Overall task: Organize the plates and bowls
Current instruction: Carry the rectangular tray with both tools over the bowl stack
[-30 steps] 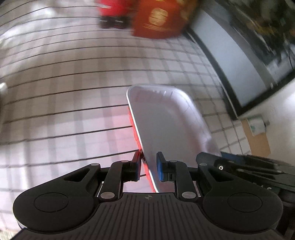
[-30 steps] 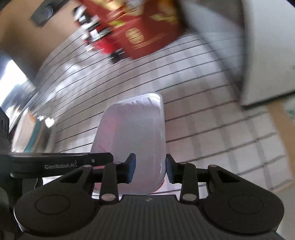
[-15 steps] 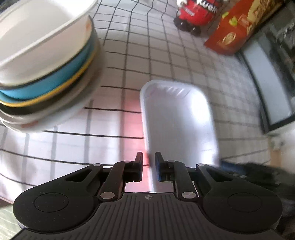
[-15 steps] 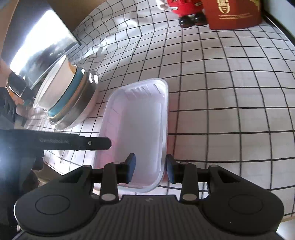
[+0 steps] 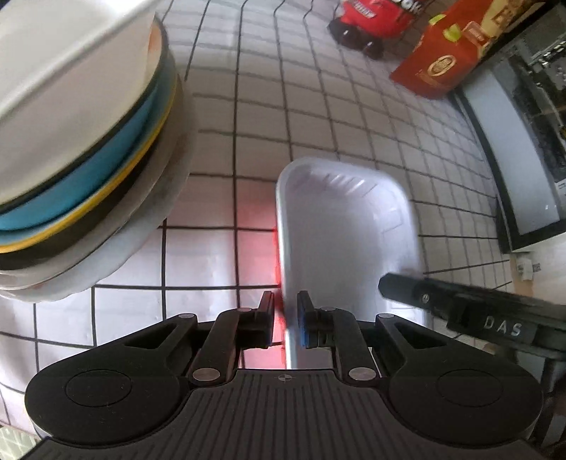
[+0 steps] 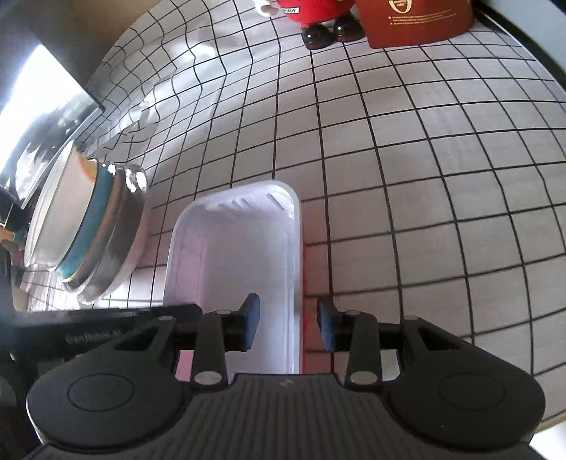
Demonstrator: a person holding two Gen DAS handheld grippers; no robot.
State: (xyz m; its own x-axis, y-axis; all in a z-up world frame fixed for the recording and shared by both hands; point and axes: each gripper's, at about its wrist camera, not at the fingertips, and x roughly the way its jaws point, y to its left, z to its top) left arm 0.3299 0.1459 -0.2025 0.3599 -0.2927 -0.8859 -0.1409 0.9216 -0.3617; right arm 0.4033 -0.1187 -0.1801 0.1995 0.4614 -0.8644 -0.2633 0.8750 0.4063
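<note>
A white rectangular tray [image 5: 345, 230] with a red underside hangs low over the checked tablecloth [image 5: 269, 106]. My left gripper [image 5: 286, 323] is shut on the tray's left rim. My right gripper [image 6: 288, 327] stands open around the tray's right rim [image 6: 297, 269], its fingers apart from it. A stack of bowls and plates [image 5: 78, 148], white bowl on top, then blue, yellow and black rims, stands to the left of the tray; it also shows in the right wrist view [image 6: 85, 223].
A red figure [image 6: 315, 17] and a red box [image 6: 414, 21] stand at the far side of the table. A dark framed screen [image 5: 516, 148] lies at the right. The right gripper's body [image 5: 477, 311] reaches in beside the tray.
Both grippers carried the tray down and to the left, towards the stack of bowls. The right gripper's jaws have opened off the tray's rim. The left stays shut on it.
</note>
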